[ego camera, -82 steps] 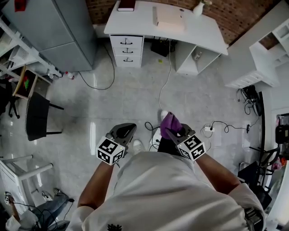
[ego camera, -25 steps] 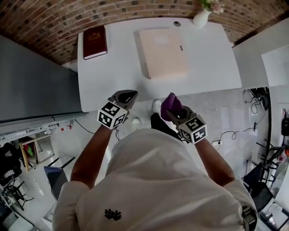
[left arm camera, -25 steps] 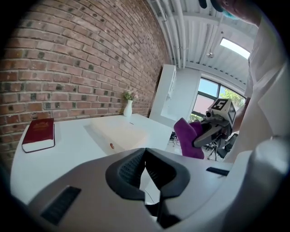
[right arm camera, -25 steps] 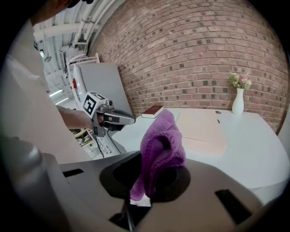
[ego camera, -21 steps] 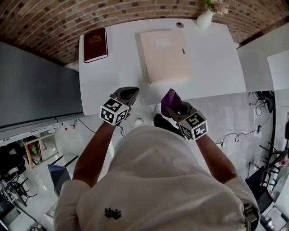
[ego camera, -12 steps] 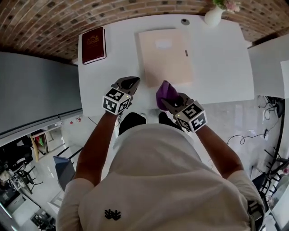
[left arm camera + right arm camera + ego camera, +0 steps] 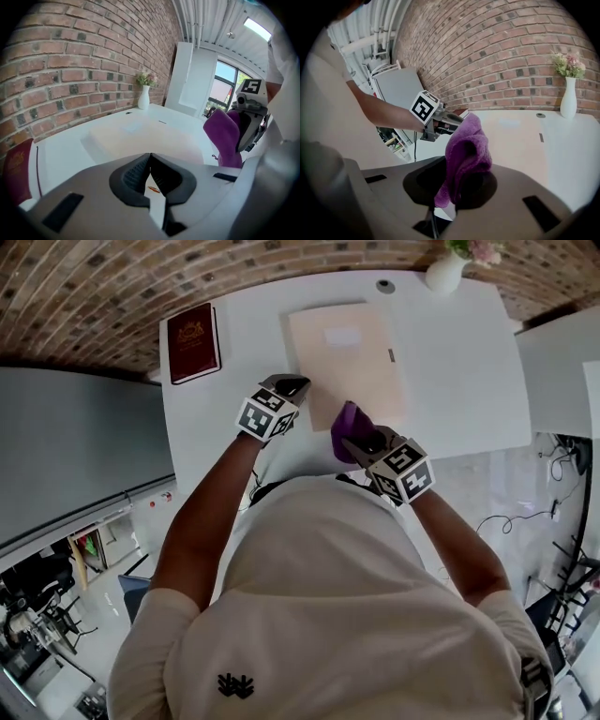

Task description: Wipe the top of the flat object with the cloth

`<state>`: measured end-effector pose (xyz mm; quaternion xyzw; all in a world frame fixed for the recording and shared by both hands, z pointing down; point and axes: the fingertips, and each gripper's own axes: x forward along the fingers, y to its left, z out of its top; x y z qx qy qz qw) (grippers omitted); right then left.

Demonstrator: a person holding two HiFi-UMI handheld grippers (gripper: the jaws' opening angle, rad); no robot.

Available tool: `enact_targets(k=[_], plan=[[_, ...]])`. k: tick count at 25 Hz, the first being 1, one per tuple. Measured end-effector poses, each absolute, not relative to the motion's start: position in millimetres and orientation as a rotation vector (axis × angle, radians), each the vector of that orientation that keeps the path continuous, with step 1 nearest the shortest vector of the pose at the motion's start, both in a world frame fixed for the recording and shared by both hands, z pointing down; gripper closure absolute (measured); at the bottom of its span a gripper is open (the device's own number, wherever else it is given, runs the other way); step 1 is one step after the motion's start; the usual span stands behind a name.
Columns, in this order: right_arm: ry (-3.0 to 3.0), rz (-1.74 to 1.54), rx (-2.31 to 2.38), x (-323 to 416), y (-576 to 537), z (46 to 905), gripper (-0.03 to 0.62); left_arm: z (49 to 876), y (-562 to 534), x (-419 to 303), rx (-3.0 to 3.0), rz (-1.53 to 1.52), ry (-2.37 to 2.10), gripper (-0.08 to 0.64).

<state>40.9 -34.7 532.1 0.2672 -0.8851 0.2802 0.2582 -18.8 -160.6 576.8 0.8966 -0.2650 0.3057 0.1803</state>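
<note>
- I'm holding the purple cloth (image 7: 466, 145), soft and floppy, by its bunched middle in my right claw (image 7: 443, 204).
- My left claw (image 7: 150, 161) is hanging clenched, empty.
- The flat object (image 7: 347, 357) is lying upper centre on the tabletop (image 7: 450, 362).

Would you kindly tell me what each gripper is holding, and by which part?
The right gripper is shut on the purple cloth, pinching its lower bunched end. The left gripper is shut and holds nothing.

Off-white short-sleeved shirt (image 7: 319, 615) bearing a small black emblem (image 7: 233, 686), perhaps a leaf.
</note>
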Motion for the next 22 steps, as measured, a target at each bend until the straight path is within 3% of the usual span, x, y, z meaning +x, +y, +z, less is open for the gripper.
enact_targets(k=[22], plan=[[-2.278,0.831,0.77,-26,-85,585,0.515,613,-166,-17,2.584,1.0,-0.532,0.535]])
